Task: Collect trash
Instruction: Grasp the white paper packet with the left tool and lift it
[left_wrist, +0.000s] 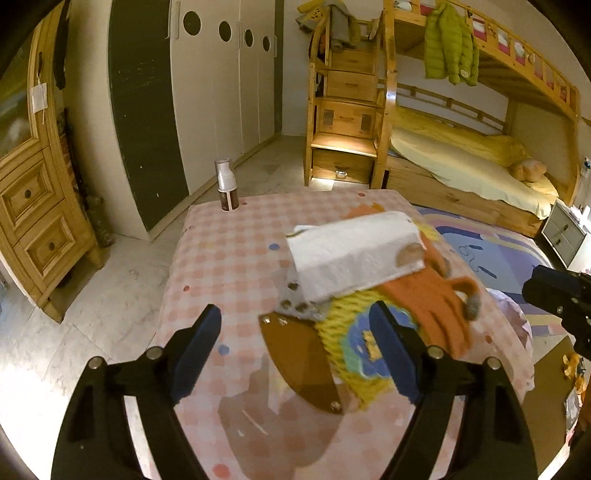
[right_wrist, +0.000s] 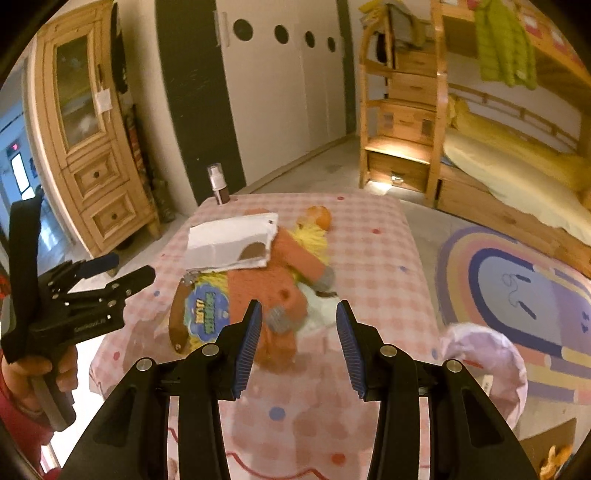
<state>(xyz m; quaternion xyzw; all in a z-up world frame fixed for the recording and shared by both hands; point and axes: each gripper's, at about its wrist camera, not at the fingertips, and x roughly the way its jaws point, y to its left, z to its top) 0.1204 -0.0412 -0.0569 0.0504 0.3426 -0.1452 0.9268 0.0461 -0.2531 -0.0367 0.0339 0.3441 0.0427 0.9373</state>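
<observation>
Left gripper (left_wrist: 295, 350) and right gripper (right_wrist: 299, 345) hover released over the white paper sheet (left_wrist: 351, 251); orange knitted doll (right_wrist: 273, 284) beneath, on the pink checked tablecloth (left_wrist: 229, 258).

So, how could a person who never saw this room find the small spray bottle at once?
Find the table with the pink checked cloth. At its far left corner stands the small spray bottle with brown body and clear cap, upright and alone. The white paper and toys lie flat in a pile.

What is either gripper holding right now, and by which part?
Nothing is held. The left gripper and the right gripper both stand open above the checked table, with the pile of trash ahead of them, untouched.
</observation>
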